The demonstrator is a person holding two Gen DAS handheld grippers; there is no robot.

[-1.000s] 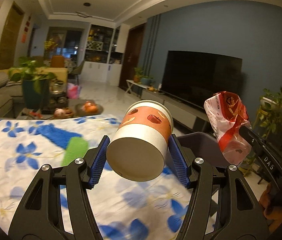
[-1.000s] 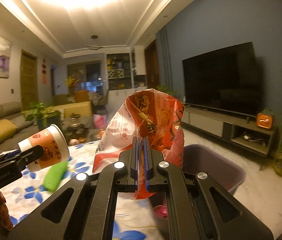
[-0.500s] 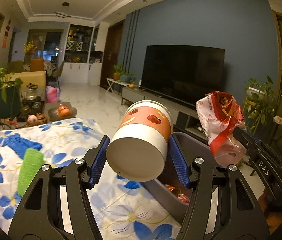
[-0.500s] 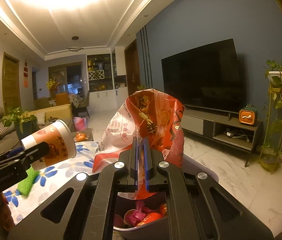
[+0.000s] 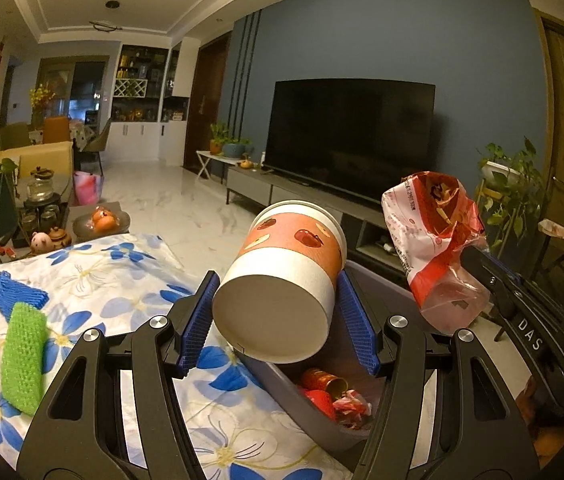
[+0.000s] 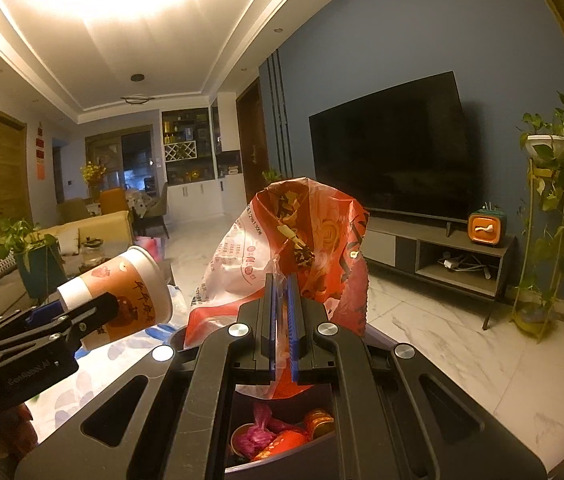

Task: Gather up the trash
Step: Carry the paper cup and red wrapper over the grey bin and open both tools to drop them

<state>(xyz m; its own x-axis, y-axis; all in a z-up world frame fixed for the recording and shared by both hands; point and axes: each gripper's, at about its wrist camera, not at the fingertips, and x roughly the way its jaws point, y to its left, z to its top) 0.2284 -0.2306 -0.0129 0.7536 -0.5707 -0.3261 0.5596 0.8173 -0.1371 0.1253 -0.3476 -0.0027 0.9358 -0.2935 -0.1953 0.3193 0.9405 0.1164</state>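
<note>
Paper cup: orange-and-white paper cup with apple pictures (image 5: 282, 280), tilted, base toward the camera, clamped between the blue pads of the left gripper (image 5: 278, 320), above the near rim of the grey plastic bin (image 5: 394, 292).
Snack bag: crumpled red-and-white plastic bag (image 6: 294, 248), pinched by the narrow right gripper (image 6: 281, 328), directly over the bin.
Bin: beside the tabletop edge; holds a red can (image 5: 324, 380) and pink wrappers (image 6: 262, 428).
Tabletop: blue-flower cloth (image 5: 94, 264); green mesh sleeve (image 5: 24, 360) and blue mesh sleeve (image 5: 6, 292) lie left of the bin.
Hidden: the grippers cover much of the bin's inside; the bag's print is unreadable.
</note>
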